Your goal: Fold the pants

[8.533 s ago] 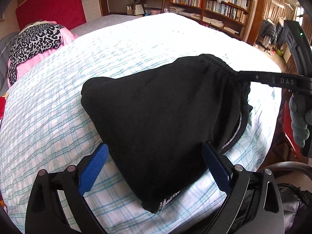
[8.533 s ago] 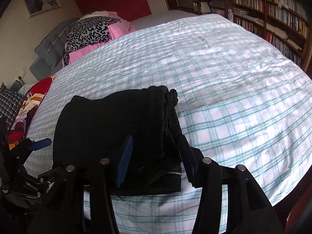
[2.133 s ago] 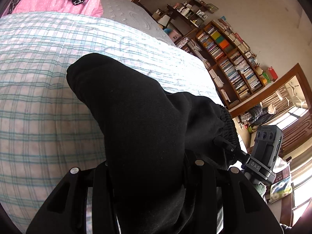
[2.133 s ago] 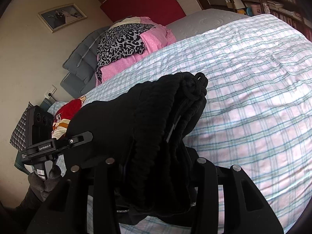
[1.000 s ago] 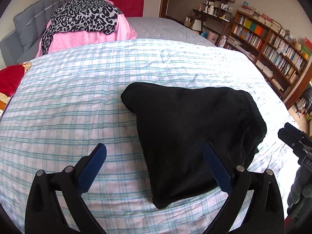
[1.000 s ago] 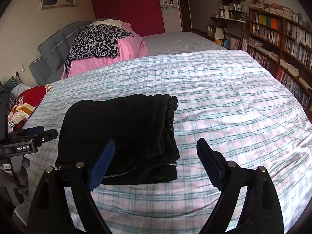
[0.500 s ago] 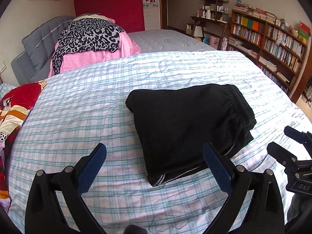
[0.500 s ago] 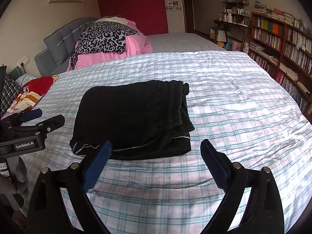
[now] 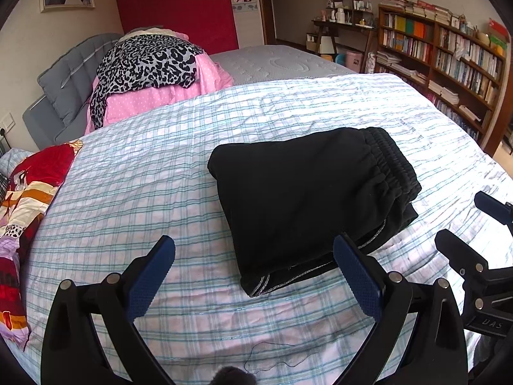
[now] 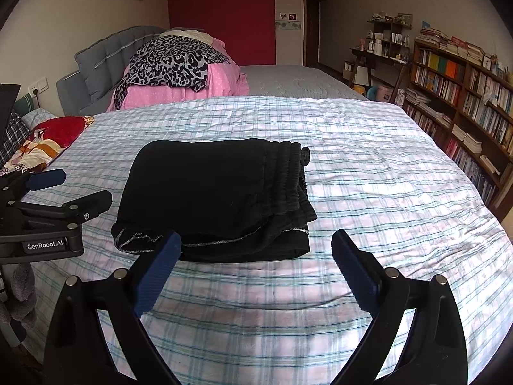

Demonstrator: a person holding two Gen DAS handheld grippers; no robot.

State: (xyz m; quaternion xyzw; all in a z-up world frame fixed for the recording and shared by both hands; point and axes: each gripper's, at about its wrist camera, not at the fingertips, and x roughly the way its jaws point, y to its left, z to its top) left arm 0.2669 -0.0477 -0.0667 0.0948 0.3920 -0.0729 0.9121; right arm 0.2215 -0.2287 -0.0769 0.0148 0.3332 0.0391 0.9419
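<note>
Bed (image 10: 368, 166) with checked cover carries the pants (image 10: 214, 192) as a compact folded stack just ahead of left gripper (image 9: 253, 268) and right gripper (image 10: 253, 264), both spread apart and empty; folding looks finished.

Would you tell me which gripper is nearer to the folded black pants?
Left, narrowly. The left gripper has one finger overlapping the black pants; the right gripper sits just short of their near edge.
</note>
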